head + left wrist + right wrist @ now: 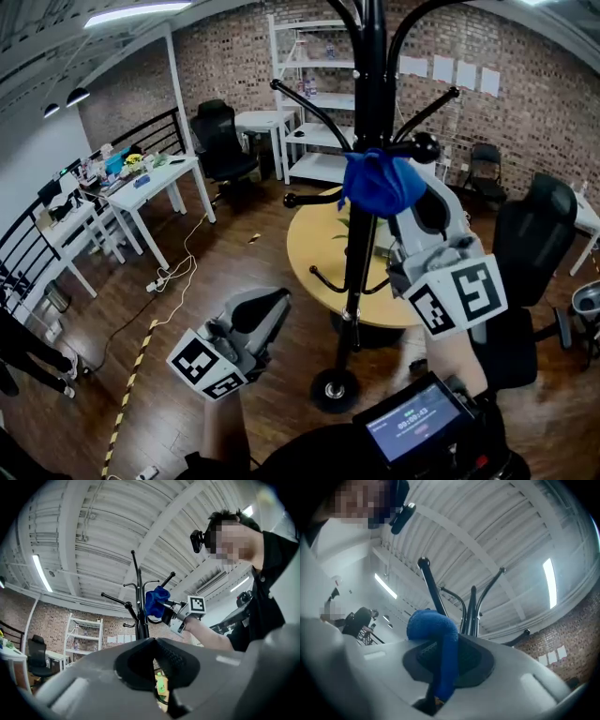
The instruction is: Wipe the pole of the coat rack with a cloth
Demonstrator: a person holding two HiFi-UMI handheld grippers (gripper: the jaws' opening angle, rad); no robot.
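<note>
Nearest, the left gripper hangs at seven o'clock, jaws together on nothing, well apart from the pole. Beyond, the right gripper clamps the blue cloth, which sits against the upright pole at that gripper's ten o'clock; wiping should run along its twelve-to-six length.

The head view's top edge cuts off the crown of the rack. The cloth hides part of the pole and the tips of the right gripper. Writing on the screen is too small to read. A person is cut off at the left edge. In the left gripper view, a green thing beyond the left gripper is too small to tell, and that gripper's body hides the rack's base.
</note>
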